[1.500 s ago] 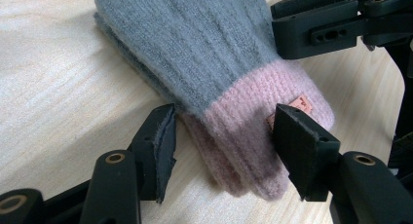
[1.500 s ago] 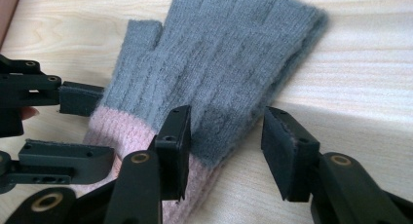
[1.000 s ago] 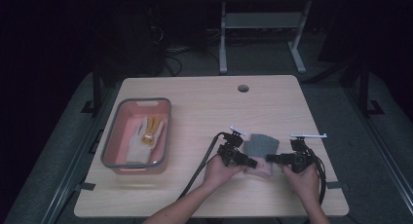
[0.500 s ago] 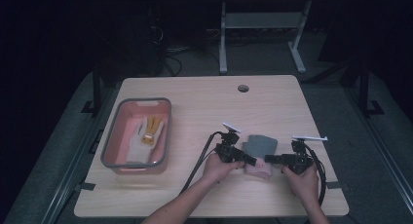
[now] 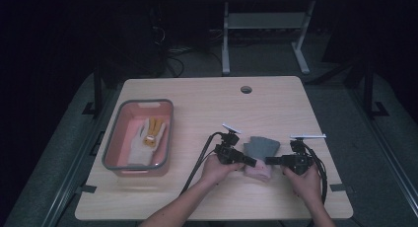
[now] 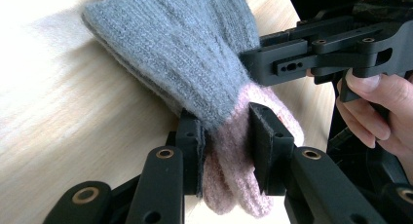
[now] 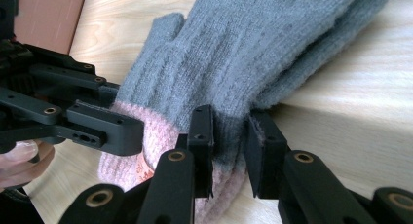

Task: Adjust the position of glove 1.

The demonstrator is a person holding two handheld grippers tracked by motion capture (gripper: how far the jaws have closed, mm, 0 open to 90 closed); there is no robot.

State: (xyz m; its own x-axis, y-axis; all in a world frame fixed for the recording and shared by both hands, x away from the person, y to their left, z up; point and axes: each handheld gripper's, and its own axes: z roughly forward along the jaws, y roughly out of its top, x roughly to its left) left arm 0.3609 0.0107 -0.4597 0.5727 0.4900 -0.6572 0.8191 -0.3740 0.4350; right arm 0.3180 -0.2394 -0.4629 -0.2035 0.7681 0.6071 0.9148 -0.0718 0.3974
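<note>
Gripping the knitted glove (image 5: 260, 155) at its pink cuff, both grippers work near the front edge of the desk (image 5: 207, 103), right of centre. Left gripper (image 6: 226, 143): jaws pinched tight on the cuff. Right gripper (image 7: 230, 146): jaws have just been closing, pads pressing the cuff's other side. Glove is grey with a pink cuff, lying flat. Judged light, soft and limp; it will sag and stretch when lifted. Ribbed cuff is the thickest hold, unlikely to slip. Bin (image 5: 111, 147) with another glove (image 5: 143, 140) sits towards the left edge.
</note>
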